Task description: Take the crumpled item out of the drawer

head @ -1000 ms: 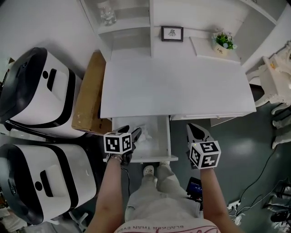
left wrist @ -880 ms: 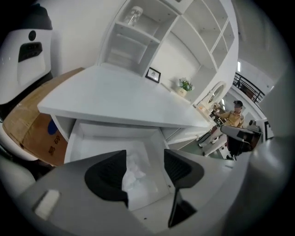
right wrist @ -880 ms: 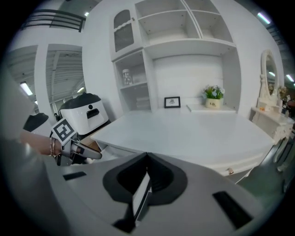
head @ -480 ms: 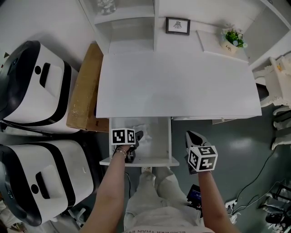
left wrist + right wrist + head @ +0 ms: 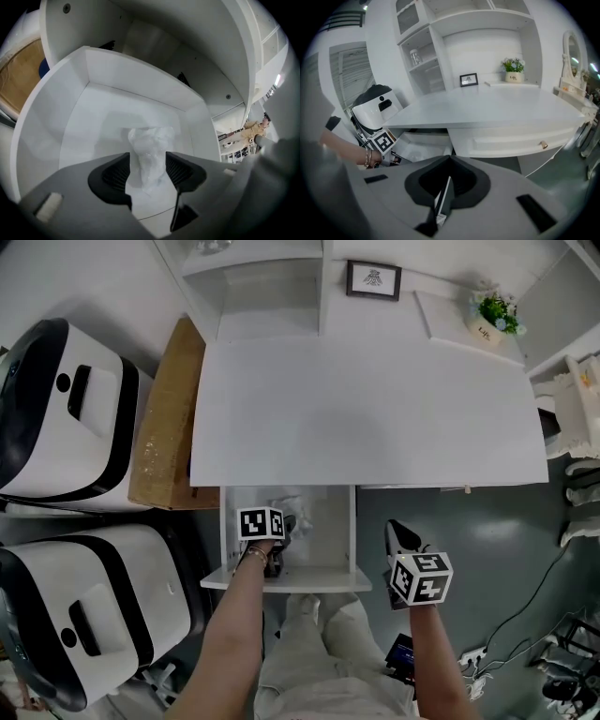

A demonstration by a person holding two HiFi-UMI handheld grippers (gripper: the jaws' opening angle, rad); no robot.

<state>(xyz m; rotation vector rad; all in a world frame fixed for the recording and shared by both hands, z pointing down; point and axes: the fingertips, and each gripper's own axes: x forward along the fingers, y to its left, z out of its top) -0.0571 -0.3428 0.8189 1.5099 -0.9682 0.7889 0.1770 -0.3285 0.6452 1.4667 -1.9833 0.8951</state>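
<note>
Left gripper view: my left tongs [image 5: 146, 169] frame the wad [image 5: 150, 145] on the drawer [image 5: 56, 126] floor, wide, just narrowing, not yet pinching; its length runs straight ahead. My right tongs [image 5: 447, 187], shut and empty, hang outside the drawer's right wall.

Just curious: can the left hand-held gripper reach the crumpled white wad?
Probably yes: the left hand-held gripper is in the open white drawer, jaws just closing either side of the crumpled white plastic wad, nothing covering it.
</note>
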